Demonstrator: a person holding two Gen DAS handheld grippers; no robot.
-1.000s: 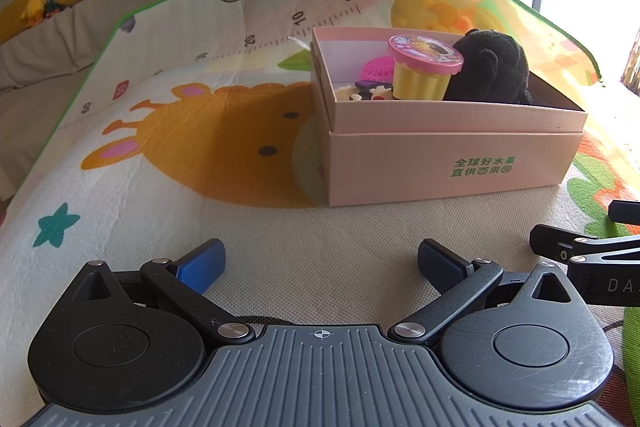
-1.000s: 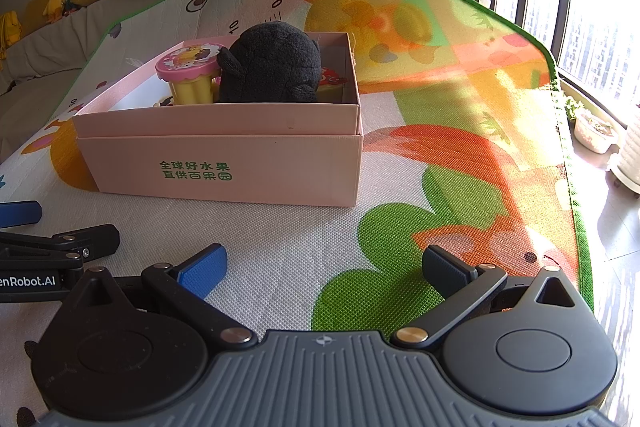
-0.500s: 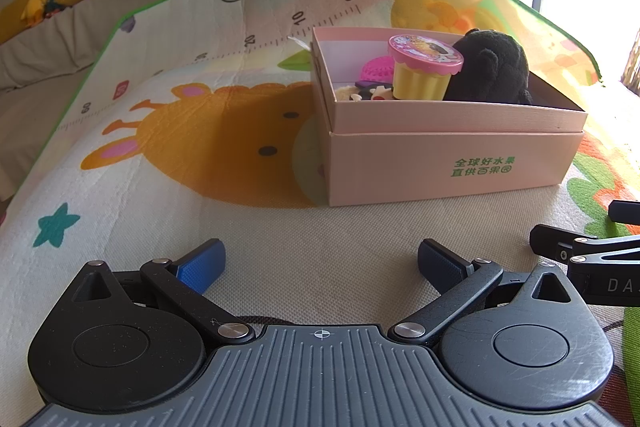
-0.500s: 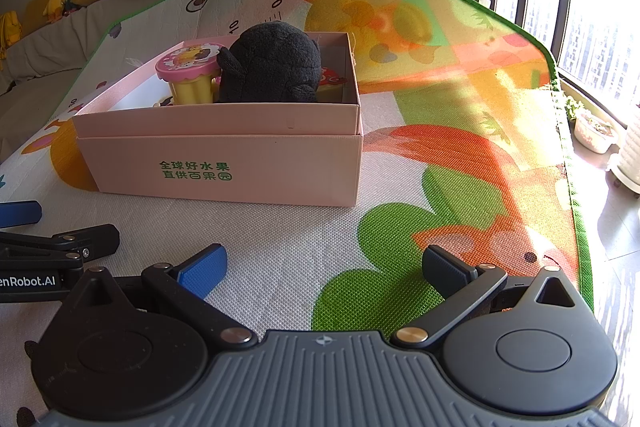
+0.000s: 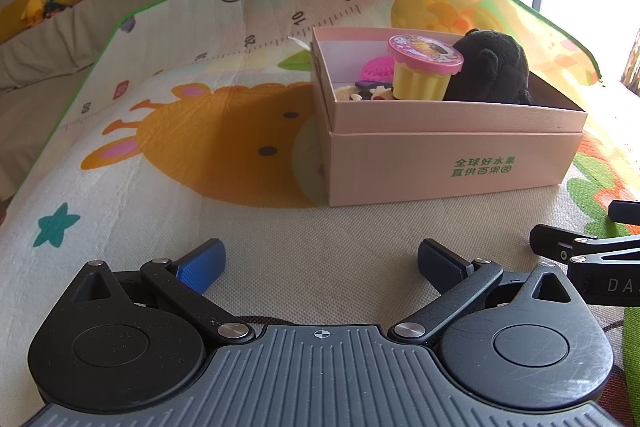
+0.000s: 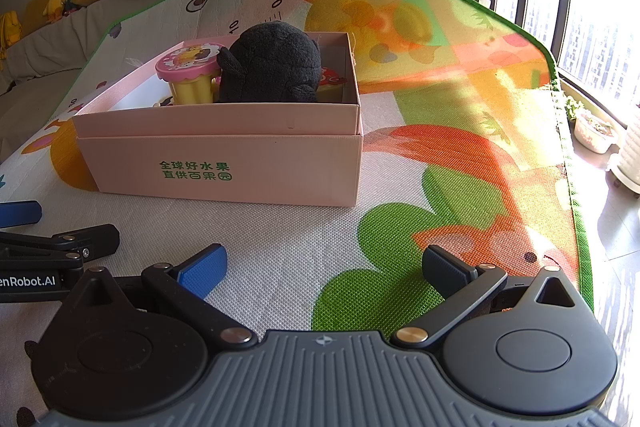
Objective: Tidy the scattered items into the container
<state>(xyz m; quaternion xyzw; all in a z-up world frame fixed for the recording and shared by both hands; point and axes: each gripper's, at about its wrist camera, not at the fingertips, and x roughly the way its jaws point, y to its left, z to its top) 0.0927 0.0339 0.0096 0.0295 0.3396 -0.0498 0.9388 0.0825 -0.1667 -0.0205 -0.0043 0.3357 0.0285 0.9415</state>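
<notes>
Left wrist view: the left tongs [image 5: 322, 263] are spread wide and empty over the woven play mat [image 5: 160, 131]; a pink cardboard box [image 5: 452, 163] holds a ribbed yellow cup [image 5: 420, 79] and fuzzy black plush [image 5: 492, 67].

Right wrist view: the right tongs [image 6: 324, 269] are likewise released, with the box [image 6: 240, 163] seen ahead-left.

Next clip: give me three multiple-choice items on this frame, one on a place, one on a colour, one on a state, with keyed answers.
1. Where is the black plush toy?
A on the mat
B inside the pink box
C in a claw

2. What colour is the lid of the yellow toy cup?
A pink
B green
C black

3. How are both claws?
A shut on toys
B open and empty
C shut and empty

Answers: 1 B, it sits behind the box's front wall. 2 A, a pink rim tops the cup. 3 B, the left claw and right claw show wide gaps holding nothing.
</notes>
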